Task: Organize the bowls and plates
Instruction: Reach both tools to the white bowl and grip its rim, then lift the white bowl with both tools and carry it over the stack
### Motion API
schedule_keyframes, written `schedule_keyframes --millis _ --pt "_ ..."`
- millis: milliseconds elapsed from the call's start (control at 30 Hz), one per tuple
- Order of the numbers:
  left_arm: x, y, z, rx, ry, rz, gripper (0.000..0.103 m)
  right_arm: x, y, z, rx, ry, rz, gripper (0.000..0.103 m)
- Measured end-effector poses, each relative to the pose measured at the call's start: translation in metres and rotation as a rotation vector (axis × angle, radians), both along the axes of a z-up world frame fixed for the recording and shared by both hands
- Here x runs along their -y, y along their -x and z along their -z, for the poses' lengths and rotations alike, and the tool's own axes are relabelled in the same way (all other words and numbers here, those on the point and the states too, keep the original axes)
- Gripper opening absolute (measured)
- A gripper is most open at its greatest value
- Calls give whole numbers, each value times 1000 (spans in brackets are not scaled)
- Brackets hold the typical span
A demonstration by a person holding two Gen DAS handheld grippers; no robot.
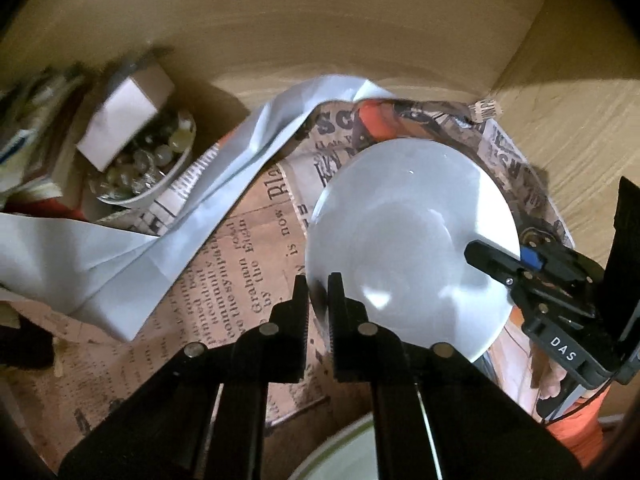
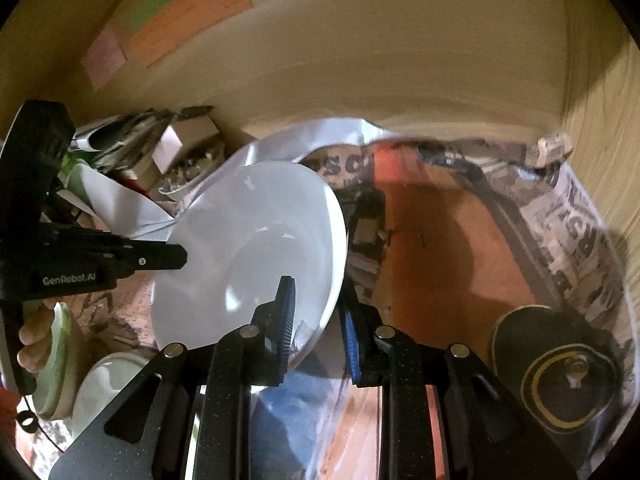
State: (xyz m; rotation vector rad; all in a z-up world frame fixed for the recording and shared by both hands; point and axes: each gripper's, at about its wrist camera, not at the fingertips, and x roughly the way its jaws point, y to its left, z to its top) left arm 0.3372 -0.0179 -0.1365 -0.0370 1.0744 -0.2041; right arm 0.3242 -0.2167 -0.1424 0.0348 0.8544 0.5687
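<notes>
A white deep plate (image 1: 408, 240) is held tilted above newspaper sheets, gripped on both sides. My left gripper (image 1: 318, 300) is shut on its near left rim. My right gripper (image 2: 316, 312) is shut on the opposite rim, and it also shows in the left wrist view (image 1: 504, 264). The plate also shows in the right wrist view (image 2: 256, 252), with the left gripper (image 2: 160, 260) on its left edge. A green-rimmed white dish (image 1: 340, 456) lies below, and green-rimmed dishes (image 2: 60, 360) sit at the lower left.
Newspaper (image 1: 240, 248) and a white paper sheet (image 1: 120, 256) cover the shelf. A bowl of glass beads (image 1: 148, 164) with a small box stands at the back left. Wooden walls (image 1: 580, 120) close the back and right. A black round object (image 2: 560, 368) lies at the right.
</notes>
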Motion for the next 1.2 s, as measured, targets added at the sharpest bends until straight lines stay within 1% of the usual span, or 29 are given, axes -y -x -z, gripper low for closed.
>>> schedule_keyframes --millis 133,300,533,633,833,1000,1200 --pt "-6 22 -15 55 2 -12 7 -4 10 -11 27 -10 -13 20" --pt "-15 47 -27 106 17 -35 7 -11 27 -26 61 -30 -30 20" --pt "-33 94 -47 195 38 -63 7 -27 53 -44 111 -39 -71 20" --pt "-44 113 -52 222 51 -79 7 -35 66 -50 130 -47 -95 20" --pt "-58 154 -64 295 30 -117 7 -55 88 -58 152 -55 -145 20" --pt "-73 182 -69 328 33 -147 7 -70 106 -61 167 -69 -189 20" --pt "-97 213 -73 351 62 -186 7 -89 126 -62 180 -73 -233 20"
